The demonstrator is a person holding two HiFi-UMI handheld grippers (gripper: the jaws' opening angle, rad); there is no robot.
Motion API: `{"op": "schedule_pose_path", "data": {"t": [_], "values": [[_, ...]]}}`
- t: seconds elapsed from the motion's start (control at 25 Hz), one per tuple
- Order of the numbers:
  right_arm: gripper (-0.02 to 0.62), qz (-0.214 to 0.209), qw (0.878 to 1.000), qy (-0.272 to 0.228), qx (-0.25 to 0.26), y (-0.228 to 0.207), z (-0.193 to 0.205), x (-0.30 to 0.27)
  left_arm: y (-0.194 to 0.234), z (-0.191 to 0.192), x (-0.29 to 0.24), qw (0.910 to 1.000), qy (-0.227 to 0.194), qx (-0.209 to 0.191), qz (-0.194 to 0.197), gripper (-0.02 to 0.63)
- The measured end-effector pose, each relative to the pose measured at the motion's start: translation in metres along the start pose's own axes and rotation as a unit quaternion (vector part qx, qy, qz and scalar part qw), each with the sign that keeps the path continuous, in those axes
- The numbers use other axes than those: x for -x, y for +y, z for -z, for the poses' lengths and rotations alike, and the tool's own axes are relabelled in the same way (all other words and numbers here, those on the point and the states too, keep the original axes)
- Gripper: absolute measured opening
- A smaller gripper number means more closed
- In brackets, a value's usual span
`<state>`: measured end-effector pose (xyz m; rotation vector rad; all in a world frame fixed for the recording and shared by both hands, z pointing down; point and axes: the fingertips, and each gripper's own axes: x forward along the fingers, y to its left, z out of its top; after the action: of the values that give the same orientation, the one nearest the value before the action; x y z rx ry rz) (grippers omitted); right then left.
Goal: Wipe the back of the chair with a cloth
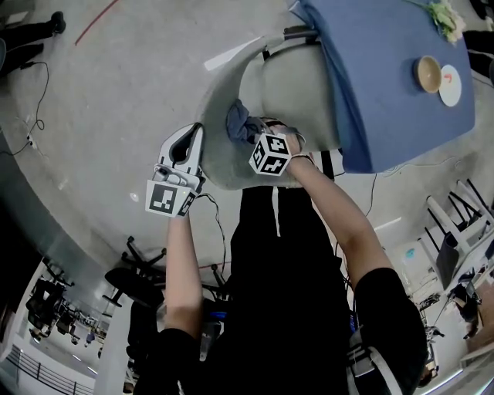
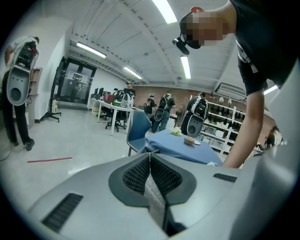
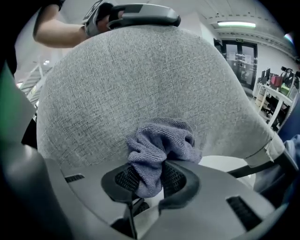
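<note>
1. You are standing in a big open hall with long strip lights across a white ceiling. There are glass doors at the far end, desks down the middle and shelving along one wall. Several people stand among the desks.
2. The smooth grey concrete floor shines faintly, and a thin red line is marked on it.
3. The table under a blue tablecloth stands just beyond the chair, and the cloth's hem hangs beside the chair's seat.
4. The chair's rounded back of light grey woven fabric faces you and fills most of the right gripper view.
5. A second chair with a blue shell sits at the table's far side.
6. Your left gripper has its jaws brought together with nothing between them. It lies along the top edge of the chair back and points out into the room.
7. Your right gripper has its jaws clamped on the bunched blue-grey terry cloth.
8. The cloth's free bulge is pressed against the lower middle of the fabric back, just above the seat.
9. On the tablecloth, a small tan bowl sits touching a white plate, and a pale bunch of flowers lies near the table's far end.
</note>
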<state>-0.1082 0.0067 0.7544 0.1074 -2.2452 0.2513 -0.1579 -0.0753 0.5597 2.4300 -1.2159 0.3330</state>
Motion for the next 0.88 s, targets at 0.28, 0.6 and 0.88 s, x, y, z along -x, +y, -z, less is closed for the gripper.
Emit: {"op": "schedule_pose_path", "data": {"t": [0.28, 0.6, 0.88], "values": [[0.112, -0.023, 0.998, 0.042, 0.031, 0.01, 0.029, -0.014, 0.001, 0.001, 0.0, 1.0, -0.002, 0.006, -0.003, 0.028], [0.112, -0.035, 0.996, 0.059, 0.048, 0.019, 0.046, -0.021, 0.001, -0.001, 0.002, 0.9999, -0.009, 0.008, -0.006, 0.028], [0.114, -0.043, 0.993, 0.081, 0.072, 0.031, 0.057, -0.022, 0.0, 0.0, 0.003, 0.9999, -0.009, 0.004, -0.009, 0.028]]}}
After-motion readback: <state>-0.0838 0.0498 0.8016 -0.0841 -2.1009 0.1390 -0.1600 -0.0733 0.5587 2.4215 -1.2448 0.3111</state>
